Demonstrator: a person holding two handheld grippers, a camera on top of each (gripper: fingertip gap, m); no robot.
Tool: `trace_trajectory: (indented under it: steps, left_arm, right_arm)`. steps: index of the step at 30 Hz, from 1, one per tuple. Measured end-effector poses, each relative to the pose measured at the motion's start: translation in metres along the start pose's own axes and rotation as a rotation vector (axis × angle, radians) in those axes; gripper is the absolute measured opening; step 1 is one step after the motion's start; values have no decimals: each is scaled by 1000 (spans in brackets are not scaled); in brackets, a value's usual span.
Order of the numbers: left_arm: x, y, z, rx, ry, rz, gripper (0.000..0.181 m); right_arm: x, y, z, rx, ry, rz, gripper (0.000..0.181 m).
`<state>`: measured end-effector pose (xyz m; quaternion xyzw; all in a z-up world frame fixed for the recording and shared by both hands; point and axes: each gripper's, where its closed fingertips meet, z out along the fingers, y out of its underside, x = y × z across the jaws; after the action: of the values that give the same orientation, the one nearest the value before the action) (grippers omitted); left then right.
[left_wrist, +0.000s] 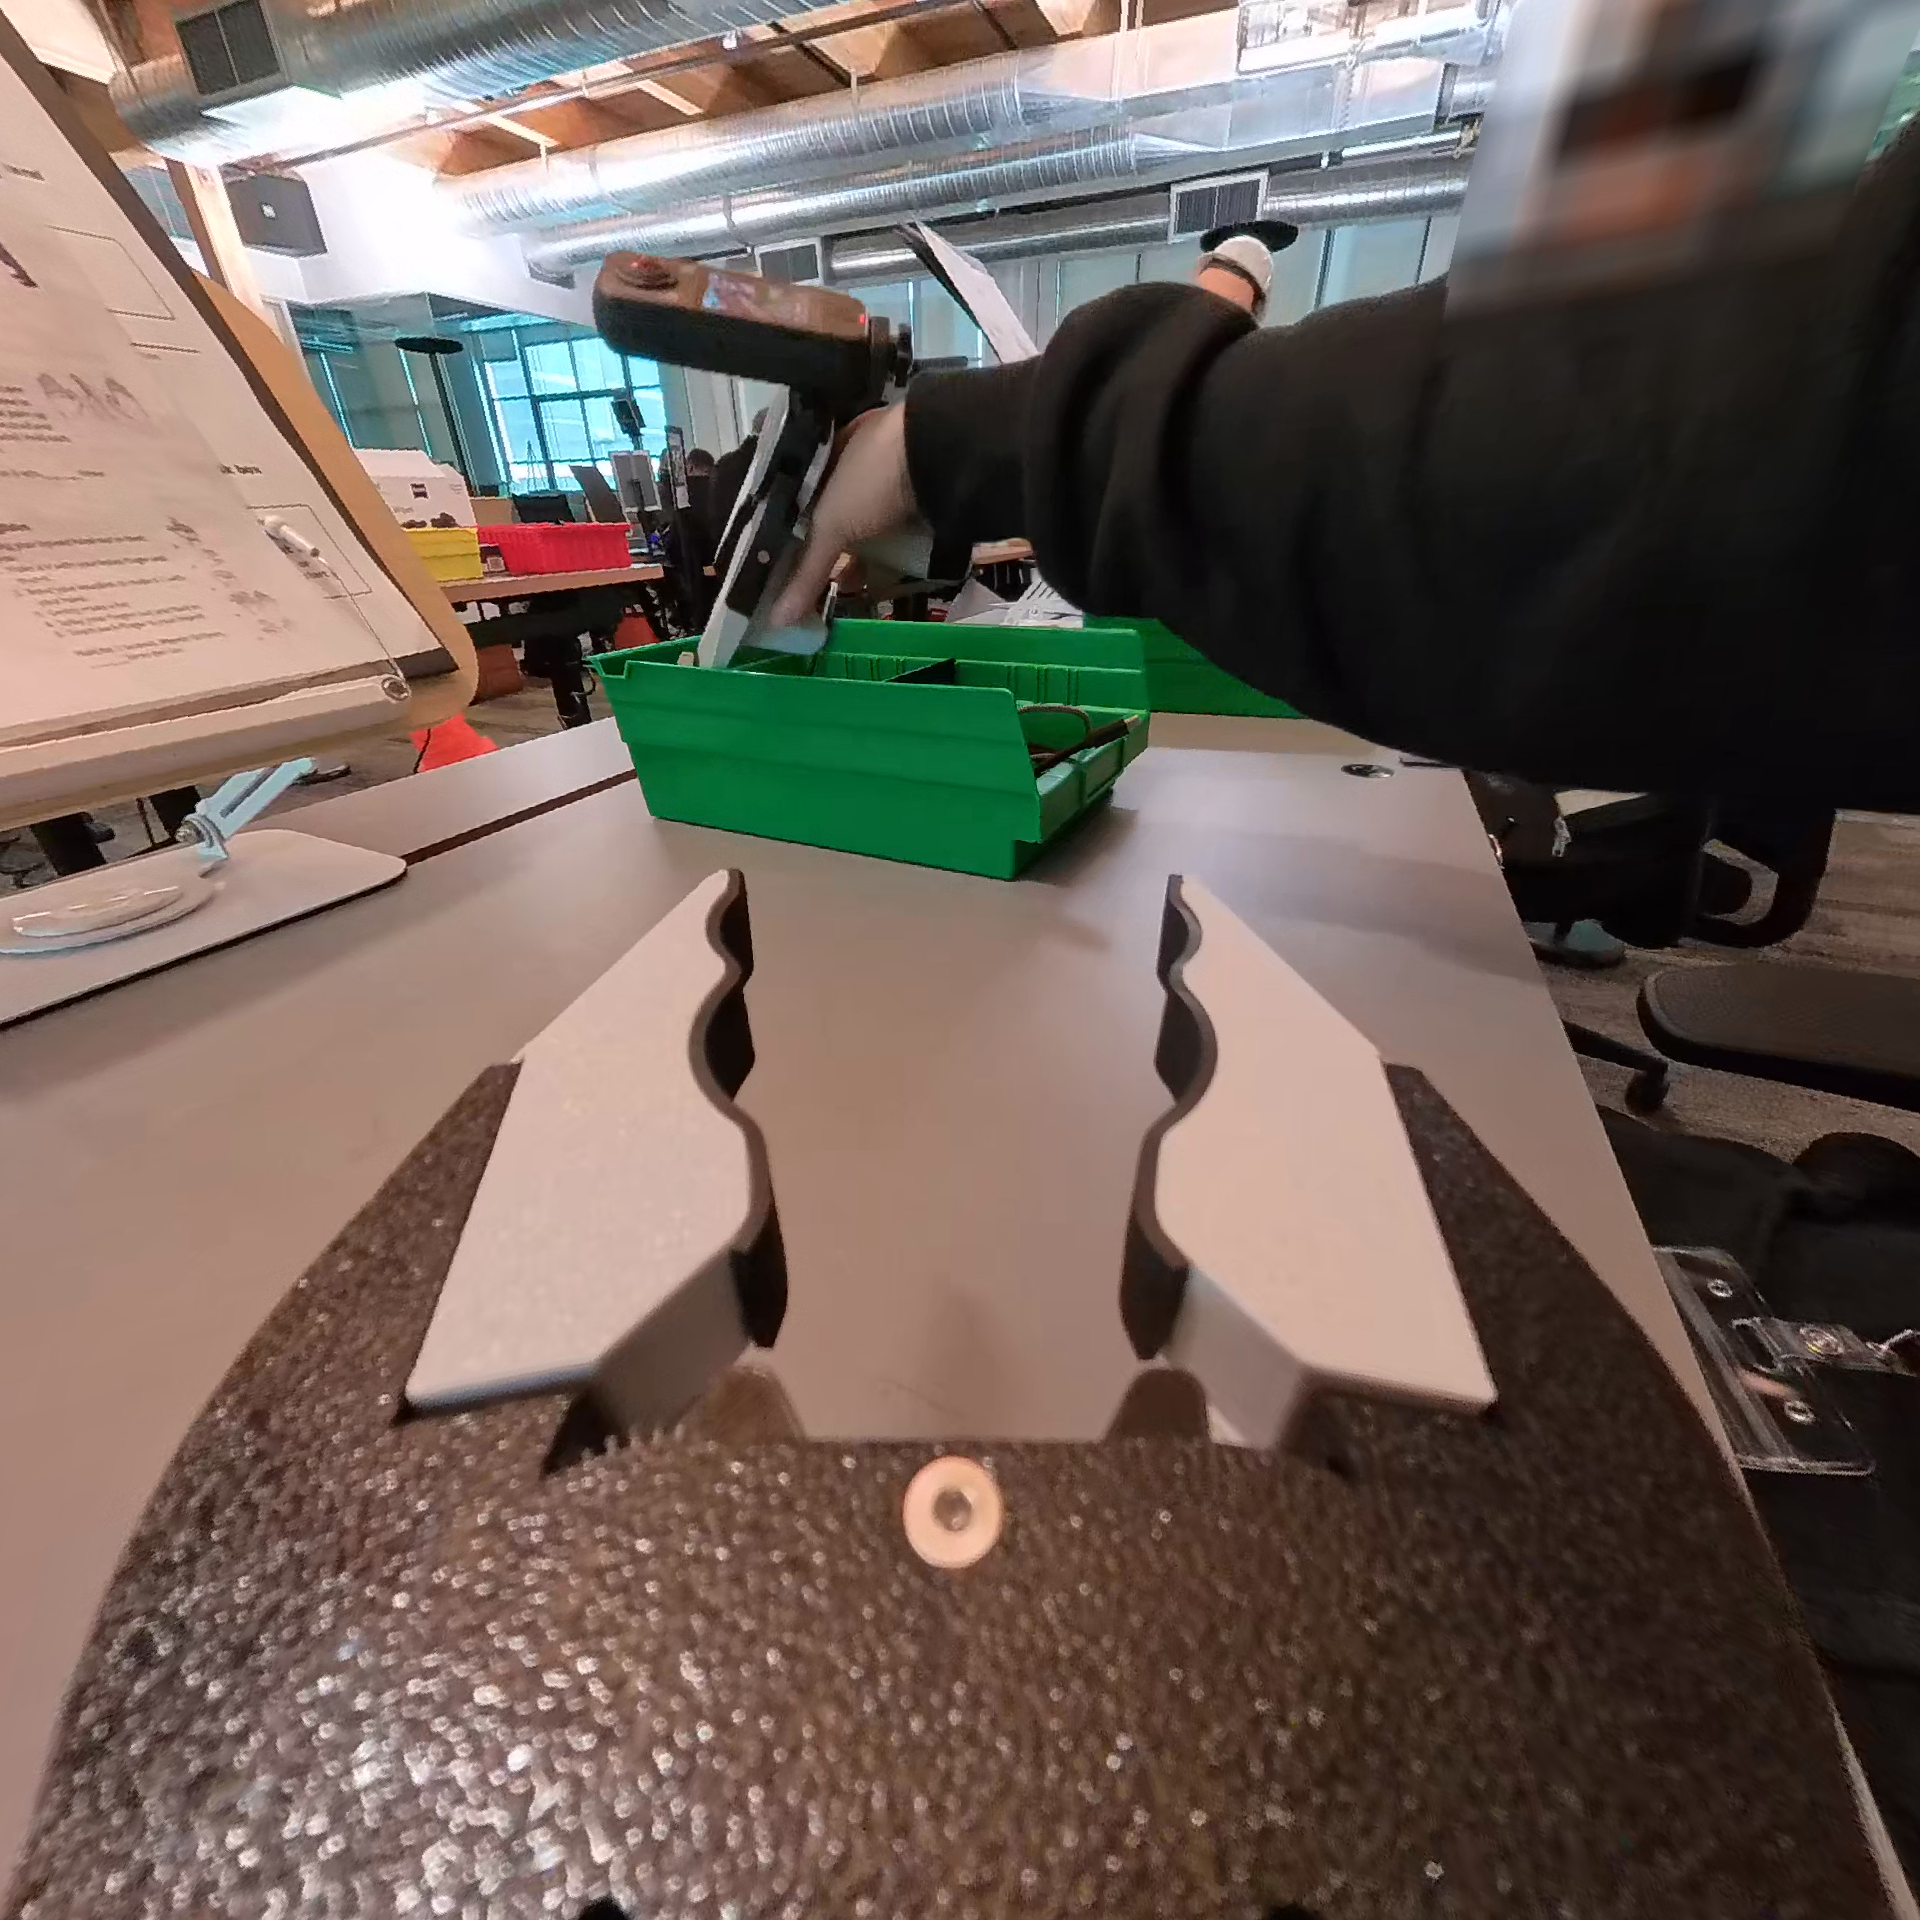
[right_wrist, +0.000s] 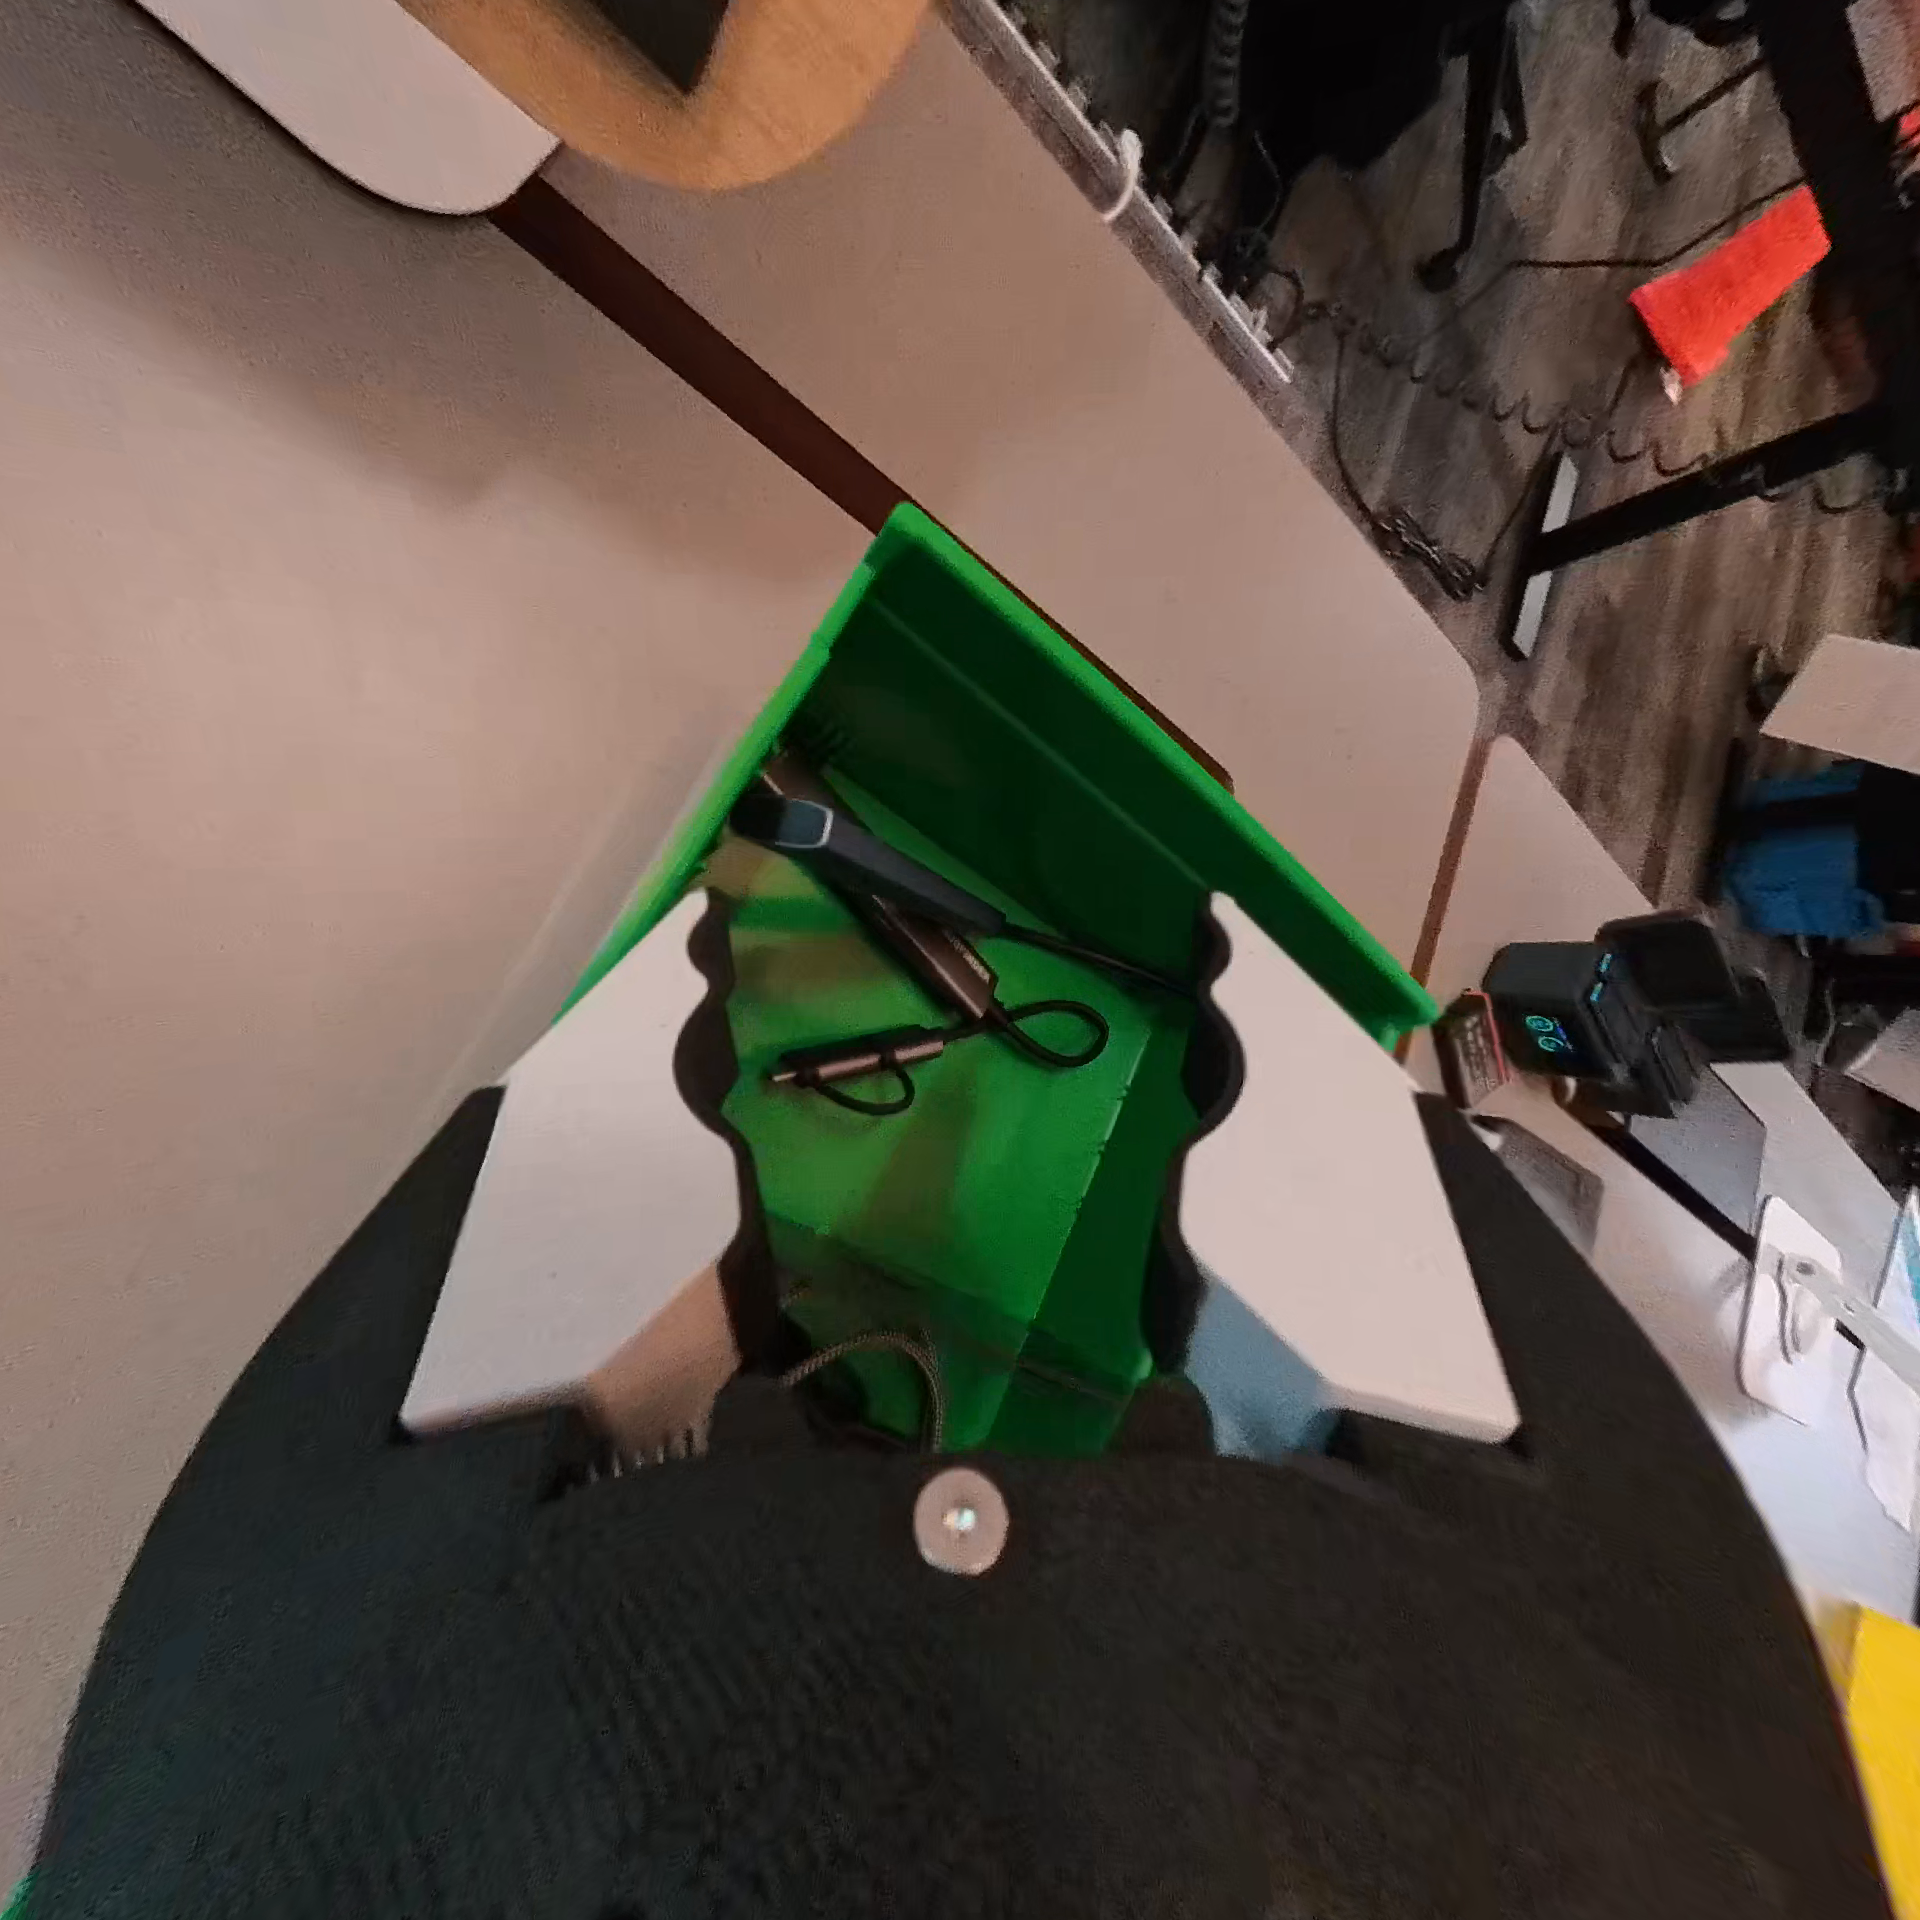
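Right gripper (right_wrist: 961, 1049) fingers spread, empty, poised inside green bin (right_wrist: 1091, 790), over its end compartment. Slim grey adapter (right_wrist: 883, 868) ahead, long axis slanting across them. Left gripper (left_wrist: 956, 1101) parted, empty, short of bin.

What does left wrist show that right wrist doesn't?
Only the left wrist view: the left gripper, open and empty over the bare table; the right gripper from outside, held by a hand and tipped into the green bin; a document stand with papers.

Only the right wrist view: the bin's inside, with a dark adapter and a looped black cable lying between the right gripper's open fingers; a black charger past the bin.

Both: the green bin and the grey table.
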<state>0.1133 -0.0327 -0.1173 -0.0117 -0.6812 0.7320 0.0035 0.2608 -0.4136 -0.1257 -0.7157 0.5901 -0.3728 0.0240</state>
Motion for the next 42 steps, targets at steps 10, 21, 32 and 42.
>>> trace_trajectory:
  steps: [10, 21, 32, 42]
  left_arm:
    - [2, -1, 0, 2, -3, 12, 76]
    - [-9, 48, 33, -344, -298, -16, 76]
    - [-2, 12, 217, -527, -192, -315, 81]
    - [-55, 61, 285, -1092, -369, -681, 20]
  right_arm:
    - [21, 55, -104, 154, 172, 26, 95]
    - [14, 218, -173, 405, 295, 348, 107]
    - [43, 254, -188, 457, 255, 571, 106]
    - [31, 235, -186, 469, 221, 494, 106]
